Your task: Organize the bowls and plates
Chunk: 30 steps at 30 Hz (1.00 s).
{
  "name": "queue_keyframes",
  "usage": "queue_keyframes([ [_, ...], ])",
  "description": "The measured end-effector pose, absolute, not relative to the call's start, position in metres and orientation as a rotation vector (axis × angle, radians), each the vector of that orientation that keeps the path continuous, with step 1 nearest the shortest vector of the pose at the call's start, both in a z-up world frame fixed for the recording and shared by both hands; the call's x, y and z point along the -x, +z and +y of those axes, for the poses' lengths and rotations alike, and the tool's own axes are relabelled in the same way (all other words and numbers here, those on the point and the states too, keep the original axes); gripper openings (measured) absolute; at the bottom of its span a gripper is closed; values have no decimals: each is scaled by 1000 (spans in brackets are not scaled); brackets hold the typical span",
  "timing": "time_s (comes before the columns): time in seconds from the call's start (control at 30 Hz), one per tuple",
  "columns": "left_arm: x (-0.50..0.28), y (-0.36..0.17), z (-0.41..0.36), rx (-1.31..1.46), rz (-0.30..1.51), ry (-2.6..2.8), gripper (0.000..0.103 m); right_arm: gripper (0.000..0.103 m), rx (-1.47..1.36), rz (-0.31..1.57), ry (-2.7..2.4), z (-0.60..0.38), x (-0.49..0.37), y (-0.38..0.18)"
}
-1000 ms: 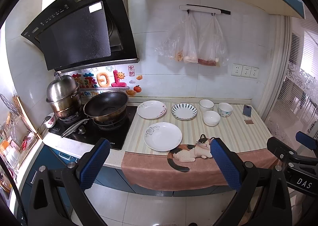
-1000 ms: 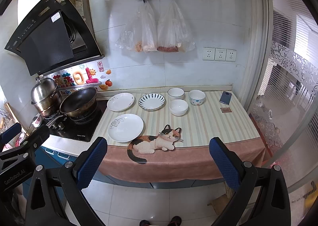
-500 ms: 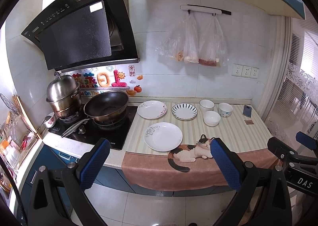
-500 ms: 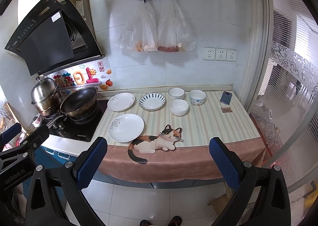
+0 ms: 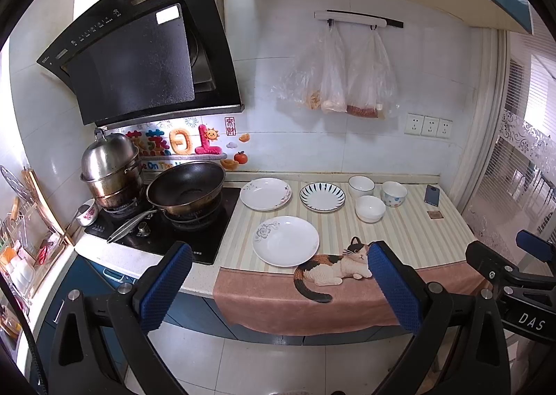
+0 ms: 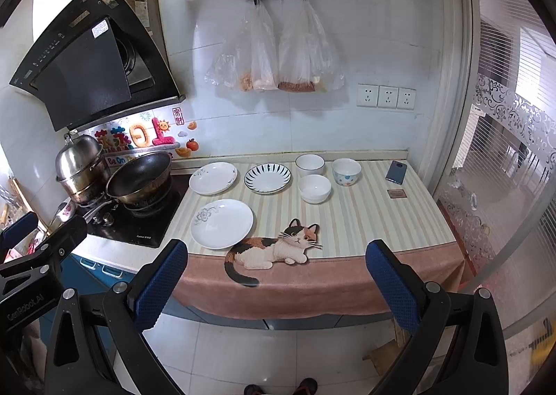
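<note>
Three plates lie on the striped counter: a white plate with a grey flower (image 5: 285, 240) (image 6: 221, 223) at the front, a floral-rim plate (image 5: 266, 193) (image 6: 213, 178) behind it, and a blue-striped plate (image 5: 323, 197) (image 6: 267, 178). To their right stand three bowls: two plain white bowls (image 5: 361, 185) (image 5: 370, 208) and a patterned bowl (image 5: 394, 193) (image 6: 346, 171). My left gripper (image 5: 278, 273) and right gripper (image 6: 276, 270) both hang open in front of the counter edge, well short of the dishes, with nothing between the fingers.
A black wok (image 5: 186, 186) and a steel pot (image 5: 111, 169) sit on the hob at the left. A phone (image 6: 395, 172) and a small card (image 6: 396, 193) lie at the counter's right end. Plastic bags (image 6: 274, 58) hang on the wall. A cat-print cloth (image 6: 278, 249) drapes over the counter edge.
</note>
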<state>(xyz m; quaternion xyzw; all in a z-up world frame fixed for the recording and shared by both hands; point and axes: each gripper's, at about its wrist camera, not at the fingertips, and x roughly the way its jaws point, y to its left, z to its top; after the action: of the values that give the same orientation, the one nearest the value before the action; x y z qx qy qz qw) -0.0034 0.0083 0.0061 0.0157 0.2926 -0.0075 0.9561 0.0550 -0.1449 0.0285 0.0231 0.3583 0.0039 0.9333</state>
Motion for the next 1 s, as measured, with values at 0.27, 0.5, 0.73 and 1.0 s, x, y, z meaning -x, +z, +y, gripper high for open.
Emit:
queue_keyframes([
  [0.27, 6, 4, 7, -32, 590, -14, 103, 103, -51, 736, 11, -143, -56, 26],
  [0.5, 8, 3, 8, -33, 588, -14, 103, 103, -51, 736, 12, -144, -56, 26],
  [0.73, 8, 5, 9, -32, 585, -11, 103, 103, -53, 730, 14, -144, -58, 26],
  [1.0, 4, 6, 9, -31, 595, -10, 103, 103, -57, 735, 17, -146, -59, 25],
])
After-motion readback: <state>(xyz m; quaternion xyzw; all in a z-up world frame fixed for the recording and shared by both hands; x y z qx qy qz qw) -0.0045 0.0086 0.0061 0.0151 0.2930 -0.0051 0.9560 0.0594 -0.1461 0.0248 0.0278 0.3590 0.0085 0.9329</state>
